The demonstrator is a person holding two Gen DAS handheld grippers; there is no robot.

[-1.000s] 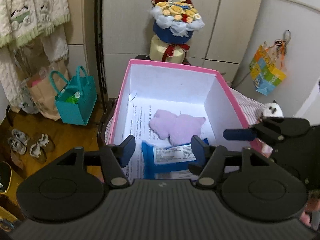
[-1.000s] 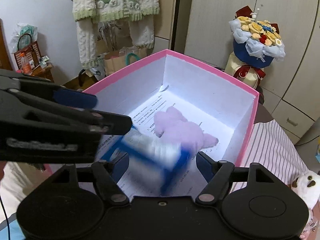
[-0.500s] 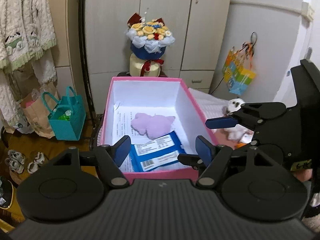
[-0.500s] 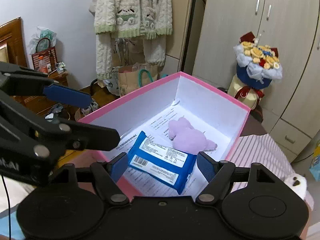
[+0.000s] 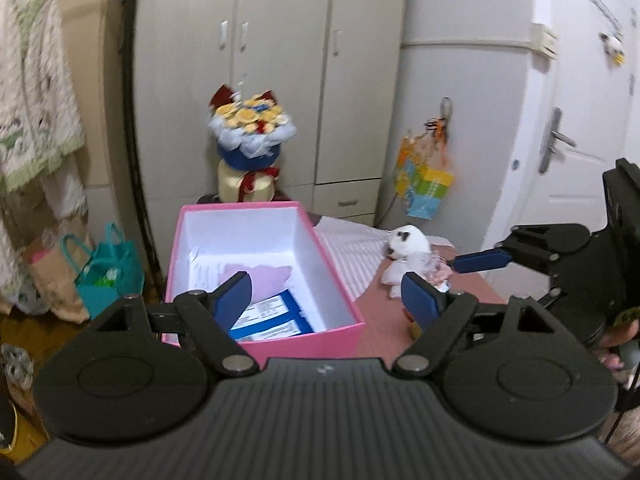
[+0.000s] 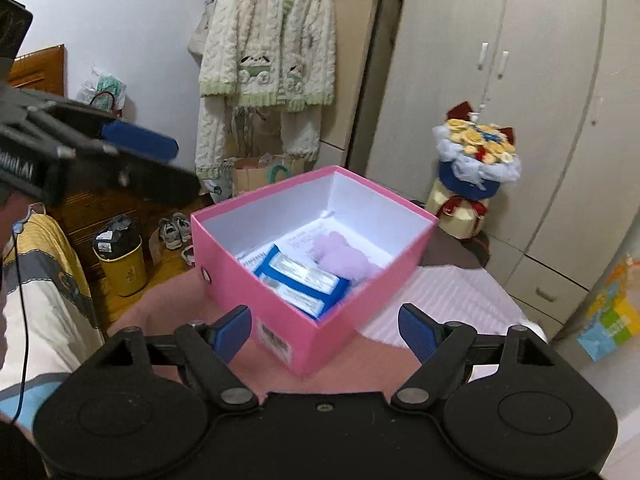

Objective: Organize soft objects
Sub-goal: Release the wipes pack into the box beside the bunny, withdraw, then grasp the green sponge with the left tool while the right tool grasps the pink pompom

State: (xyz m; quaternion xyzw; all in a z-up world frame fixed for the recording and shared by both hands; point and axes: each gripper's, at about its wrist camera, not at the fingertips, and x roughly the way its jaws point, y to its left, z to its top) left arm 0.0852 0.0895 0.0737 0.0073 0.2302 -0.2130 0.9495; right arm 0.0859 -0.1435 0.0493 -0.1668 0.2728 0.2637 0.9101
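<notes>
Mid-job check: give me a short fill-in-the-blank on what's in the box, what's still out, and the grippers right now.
1. The blue wipes pack lies inside the ____ box.
2. Beside the pack in the box lies a soft ____ plush.
3. The white plush toy lies ____ the box, on the bed.
4. The left gripper and the right gripper hold ____; their jaws are opening.

Missing words: pink; purple; outside; nothing
</notes>
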